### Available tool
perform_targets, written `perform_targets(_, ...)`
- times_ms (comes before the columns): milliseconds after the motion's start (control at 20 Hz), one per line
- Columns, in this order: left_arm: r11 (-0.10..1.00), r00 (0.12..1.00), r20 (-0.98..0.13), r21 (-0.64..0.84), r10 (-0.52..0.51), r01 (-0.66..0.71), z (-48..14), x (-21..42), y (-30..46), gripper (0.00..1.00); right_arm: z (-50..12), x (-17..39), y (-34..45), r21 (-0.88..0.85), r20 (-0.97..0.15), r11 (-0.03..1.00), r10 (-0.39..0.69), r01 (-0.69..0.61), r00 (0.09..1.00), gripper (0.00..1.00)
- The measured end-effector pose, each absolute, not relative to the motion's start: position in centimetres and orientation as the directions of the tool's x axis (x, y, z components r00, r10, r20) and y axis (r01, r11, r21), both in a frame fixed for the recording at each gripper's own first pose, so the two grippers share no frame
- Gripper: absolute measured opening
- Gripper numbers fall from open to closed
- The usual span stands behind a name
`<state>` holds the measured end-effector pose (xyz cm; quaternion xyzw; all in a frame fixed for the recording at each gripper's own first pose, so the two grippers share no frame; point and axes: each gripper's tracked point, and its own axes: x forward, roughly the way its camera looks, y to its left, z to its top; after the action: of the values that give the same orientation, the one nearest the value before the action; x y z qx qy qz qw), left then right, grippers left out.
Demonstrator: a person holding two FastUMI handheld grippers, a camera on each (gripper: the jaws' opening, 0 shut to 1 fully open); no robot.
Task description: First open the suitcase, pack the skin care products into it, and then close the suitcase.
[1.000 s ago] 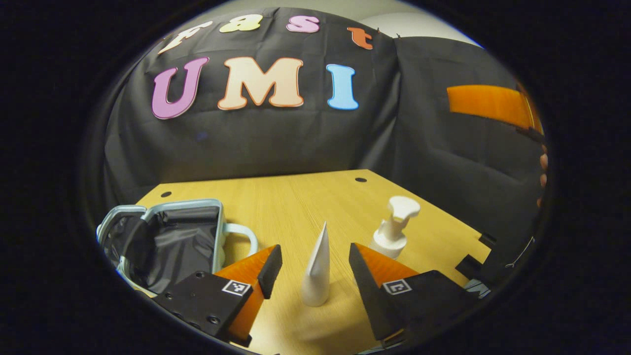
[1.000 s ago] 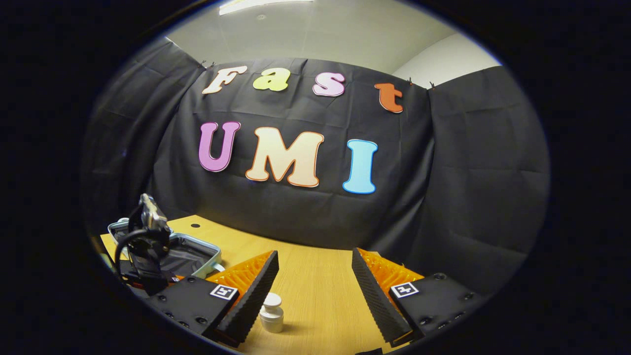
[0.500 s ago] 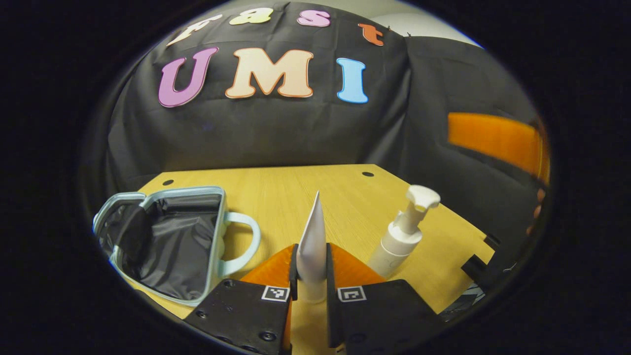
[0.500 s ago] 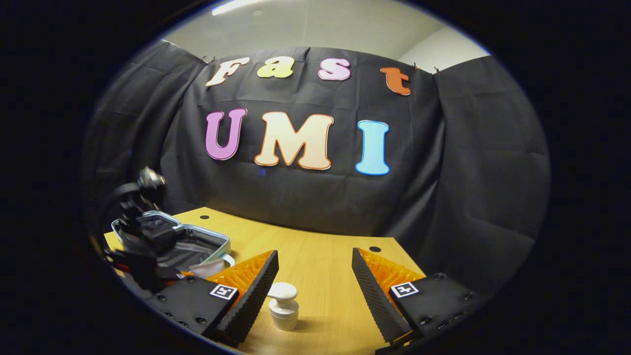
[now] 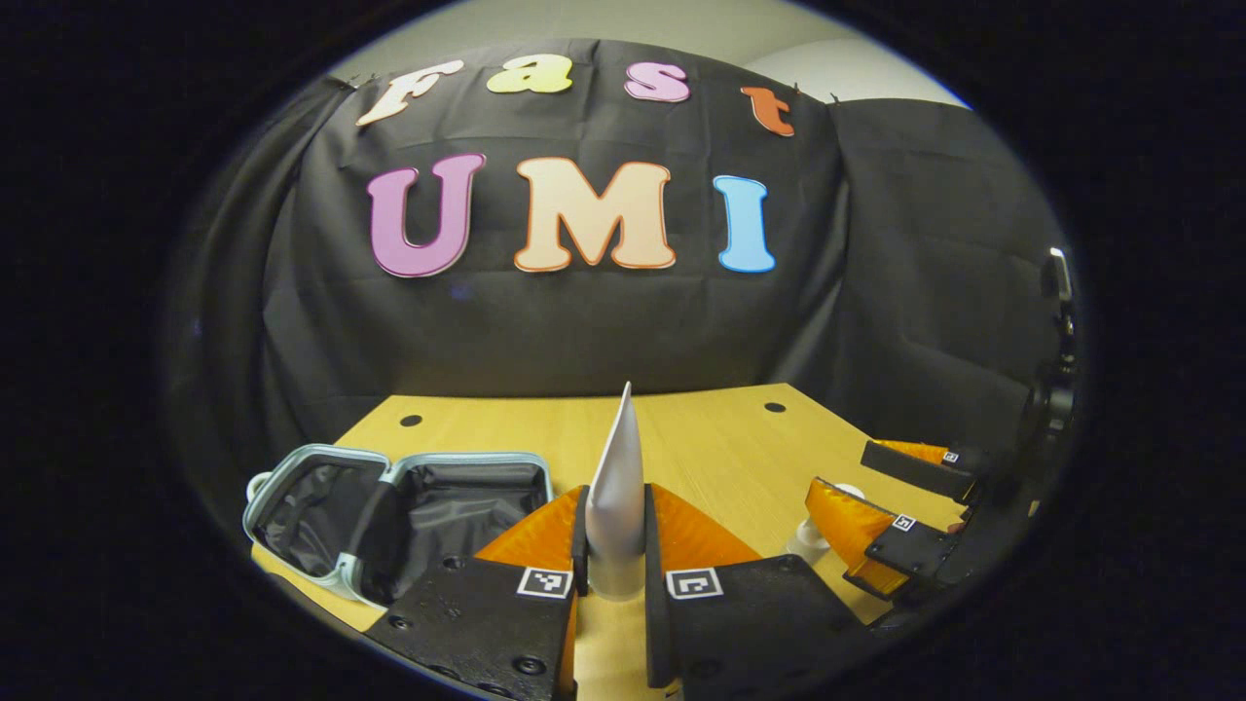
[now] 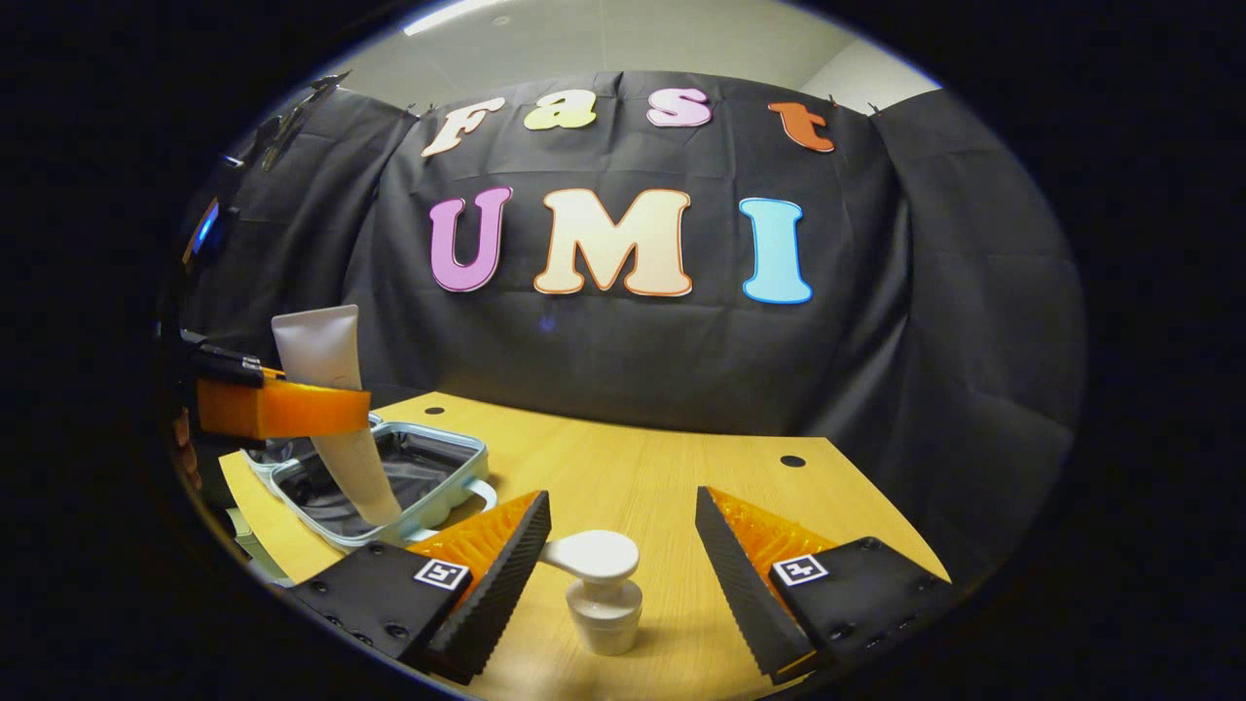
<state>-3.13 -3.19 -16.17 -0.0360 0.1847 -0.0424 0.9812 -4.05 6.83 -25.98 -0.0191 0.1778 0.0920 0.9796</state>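
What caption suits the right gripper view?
Open right gripper flanks a pump bottle; left gripper lifts a tube over the open suitcase.

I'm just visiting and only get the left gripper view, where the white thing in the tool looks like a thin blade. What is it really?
Observer: A flat white tube. The right gripper view shows its broad side, wide end up, narrow end down, leaning a little.
Operator: And the bottle on the right, half hidden for me?
Observer: The pump bottle stands upright on the table, between the right tool's open fingers, which aren't gripping it.
Operator: Which way does its pump point?
Observer: Sideways, toward that tool's left finger.
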Motion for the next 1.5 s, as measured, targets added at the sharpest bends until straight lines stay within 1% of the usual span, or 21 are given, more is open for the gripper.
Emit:
perform_targets(100, 0.997, 0.931, -0.358, -0.065, -0.063, 0.042, -15.3, -3.7, -1.8, 0.2, -26.7, -4.5, 7.0, 0.0, -0.355, 0.979, 0.189, -0.202, 0.916, 0.97)
perform_targets(250, 0.999, 0.932, -0.361, -0.039, -0.015, 0.001, -14.9, -4.5, 0.1, 0.2, -31.0, -5.7, 6.7, 0.009, -0.441, 0.979, 0.185, -0.202, 0.878, 0.97)
perform_targets(300, 1.0, 0.931, -0.366, -0.028, -0.002, -0.009, -14.9, -4.8, 0.6, 0.2, -32.4, -6.1, 6.5, 0.006, -0.47, 0.981, 0.175, -0.195, 0.865, 0.99)
perform_targets(450, 1.0, 0.921, -0.39, -0.008, 0.017, -0.022, -15.7, -5.3, 2.1, 0.2, -36.7, -7.4, 6.9, 0.024, -0.561, 0.979, 0.18, -0.201, 0.808, 0.97)
perform_targets(500, 1.0, 0.918, -0.397, -0.011, 0.018, -0.025, -15.9, -5.3, 2.6, 0.2, -37.8, -8.3, 6.9, 0.036, -0.582, 0.979, 0.186, -0.203, 0.791, 0.94)
perform_targets(550, 0.999, 0.914, -0.406, -0.015, 0.021, -0.03, -16.2, -5.4, 3.2, 0.2, -38.4, -8.8, 6.5, 0.03, -0.594, 0.982, 0.169, -0.188, 0.786, 0.89)
perform_targets(600, 0.999, 0.908, -0.418, -0.016, 0.023, -0.033, -16.7, -5.3, 3.9, 0.2, -37.8, -8.9, 6.5, 0.042, -0.585, 0.984, 0.165, -0.173, 0.794, 0.63)
perform_targets(700, 0.999, 0.885, -0.465, -0.001, 0.036, -0.041, -18.3, -5.1, 5.8, 0.2, -37.2, -8.8, 6.7, 0.043, -0.605, 0.985, 0.157, -0.165, 0.78, 0.58)
perform_targets(850, 0.999, 0.81, -0.585, 0.021, 0.05, -0.047, -22.2, -4.2, 8.9, 0.2, -35.0, -8.8, 7.4, 0.03, -0.592, 0.986, 0.149, -0.163, 0.792, 0.57)
perform_targets(1050, 1.0, 0.684, -0.73, 0.009, 0.017, -0.015, -28.4, -2.4, 11.0, 0.21, -31.4, -9.6, 8.8, 0.054, -0.589, 0.99, 0.139, -0.133, 0.796, 0.58)
perform_targets(1100, 1.0, 0.66, -0.751, 0.0, 0.003, -0.004, -29.7, -1.8, 11.2, 0.21, -30.4, -10.0, 9.3, 0.057, -0.586, 0.99, 0.137, -0.129, 0.798, 0.57)
perform_targets(1250, 1.0, 0.586, -0.81, -0.005, -0.01, 0.01, -33.0, -0.4, 11.8, 0.21, -27.8, -10.4, 10.7, 0.074, -0.581, 0.99, 0.139, -0.119, 0.802, 0.58)
perform_targets(1300, 1.0, 0.595, -0.804, 0.002, -0.012, 0.023, -33.2, 0.5, 12.1, 0.21, -27.0, -10.6, 11.2, 0.084, -0.581, 0.99, 0.142, -0.114, 0.802, 0.59)
perform_targets(1500, 0.999, 0.547, -0.836, -0.034, -0.045, 0.031, -35.5, 2.4, 12.2, 0.21, -25.1, -9.7, 13.5, 0.131, -0.581, 0.986, 0.162, -0.105, 0.797, 0.58)
